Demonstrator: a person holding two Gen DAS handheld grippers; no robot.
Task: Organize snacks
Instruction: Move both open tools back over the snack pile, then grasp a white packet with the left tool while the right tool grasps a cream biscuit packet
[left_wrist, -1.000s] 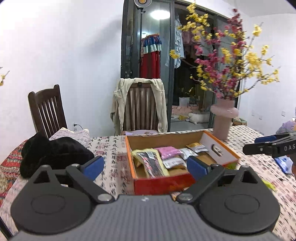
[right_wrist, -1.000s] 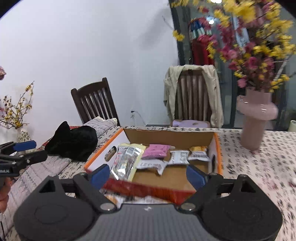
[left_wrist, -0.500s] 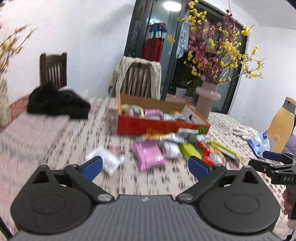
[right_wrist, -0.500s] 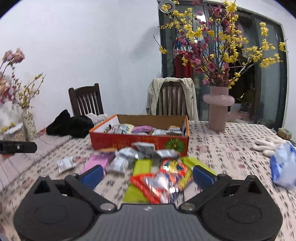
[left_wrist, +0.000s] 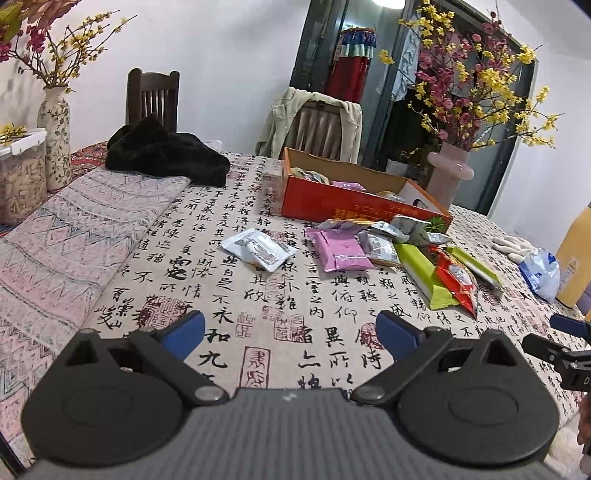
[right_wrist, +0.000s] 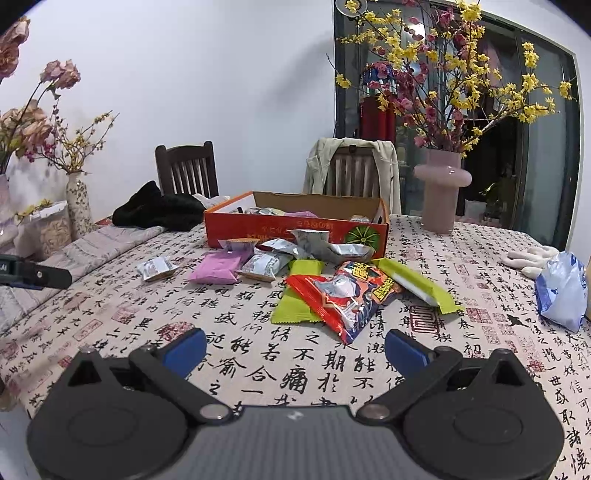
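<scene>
left gripper (left_wrist: 290, 332): jaws wide apart, holding nothing | right gripper (right_wrist: 294, 349): jaws wide apart, holding nothing | snacks: several inside box (right_wrist: 258, 229), others loose on tablecloth (right_wrist: 258, 332) in front of box – pink packet (right_wrist: 218, 268), red packet (right_wrist: 343, 299), green packets | white packet (left_wrist: 258, 249) left of pile

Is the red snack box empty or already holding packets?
Holding packets: the red box is open-topped, with a pink packet and others visible inside.
</scene>
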